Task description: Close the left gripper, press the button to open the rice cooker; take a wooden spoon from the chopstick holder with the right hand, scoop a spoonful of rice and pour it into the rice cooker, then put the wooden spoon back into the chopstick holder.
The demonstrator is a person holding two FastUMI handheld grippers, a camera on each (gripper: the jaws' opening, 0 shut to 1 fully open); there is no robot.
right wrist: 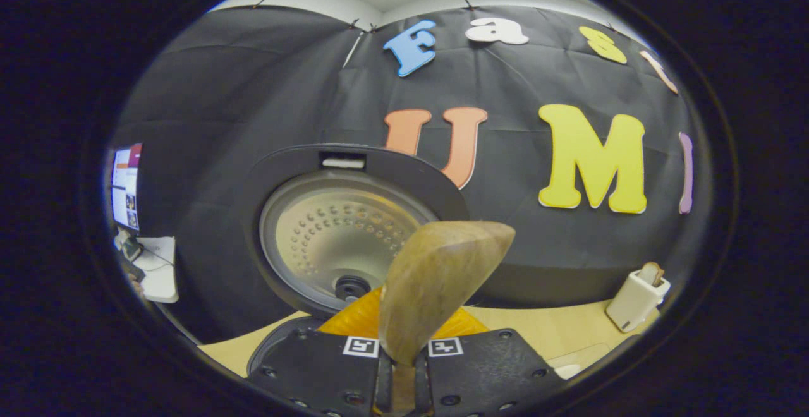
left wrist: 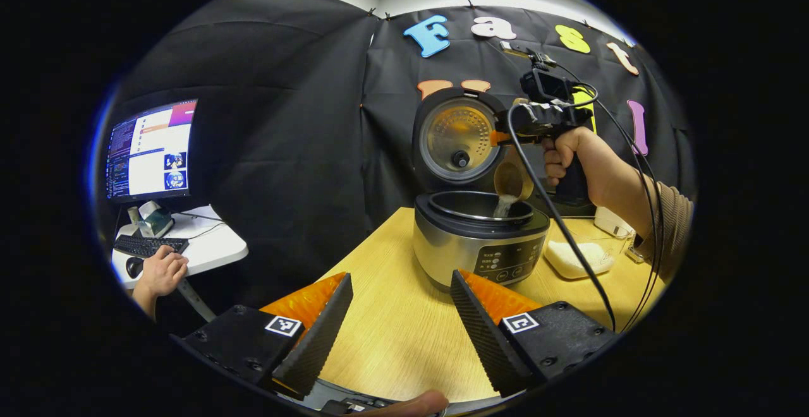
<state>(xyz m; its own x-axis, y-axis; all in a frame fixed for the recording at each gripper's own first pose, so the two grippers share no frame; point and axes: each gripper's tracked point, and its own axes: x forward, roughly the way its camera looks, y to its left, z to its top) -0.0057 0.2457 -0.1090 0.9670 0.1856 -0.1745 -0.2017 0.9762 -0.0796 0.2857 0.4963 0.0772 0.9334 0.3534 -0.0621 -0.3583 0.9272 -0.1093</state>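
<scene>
Right claw [right wrist: 402, 366] clamps wooden spoon [left wrist: 510, 180] tipped over rice cooker [left wrist: 480, 240], left claw [left wrist: 395, 316] wide nearby; rice could spill w/ wobble.

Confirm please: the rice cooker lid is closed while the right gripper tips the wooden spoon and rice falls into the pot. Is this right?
Not quite. The rice cooker lid stands open, as the left gripper view shows. The rest holds: the right gripper tips the wooden spoon and rice falls into the pot.

The left gripper [left wrist: 401, 316] is sitting at the bottom of the frame, fingers spread. The right gripper [right wrist: 399, 357] is clamping at bottom centre, held by a hand [left wrist: 562, 155] at right.
</scene>
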